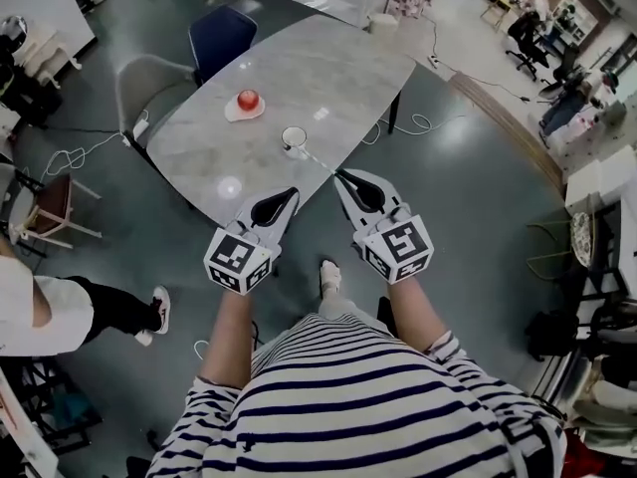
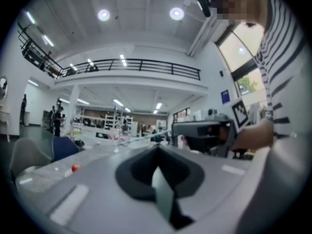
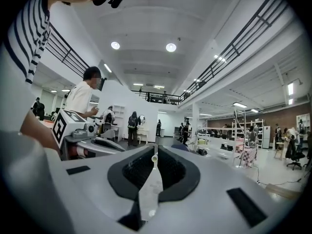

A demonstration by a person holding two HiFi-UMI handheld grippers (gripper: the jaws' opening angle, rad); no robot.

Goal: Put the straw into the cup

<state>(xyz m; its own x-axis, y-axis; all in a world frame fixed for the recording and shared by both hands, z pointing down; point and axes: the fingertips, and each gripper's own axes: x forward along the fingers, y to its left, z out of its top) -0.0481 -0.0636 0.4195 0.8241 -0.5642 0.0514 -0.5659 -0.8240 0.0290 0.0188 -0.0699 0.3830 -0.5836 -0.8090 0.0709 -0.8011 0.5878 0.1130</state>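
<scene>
A white cup (image 1: 294,136) stands near the front edge of the marble table (image 1: 328,68). My right gripper (image 1: 340,174) is shut on a thin pale straw (image 1: 317,160), which slants up and left from the jaws until its far end reaches the cup's near rim. In the right gripper view the straw's end (image 3: 154,158) pokes out between the closed jaws of the right gripper (image 3: 154,155). My left gripper (image 1: 292,194) hangs shut and empty just off the table's front edge, left of the right one. The left gripper view shows the left gripper (image 2: 157,149) closed and the straw (image 2: 144,137) as a faint line beyond.
A red object on a small white plate (image 1: 248,102) lies left of and beyond the cup. A blue chair (image 1: 221,36) and a grey chair (image 1: 149,83) stand at the table's far left side. A person's leg (image 1: 109,309) and a wooden chair (image 1: 50,207) are at left.
</scene>
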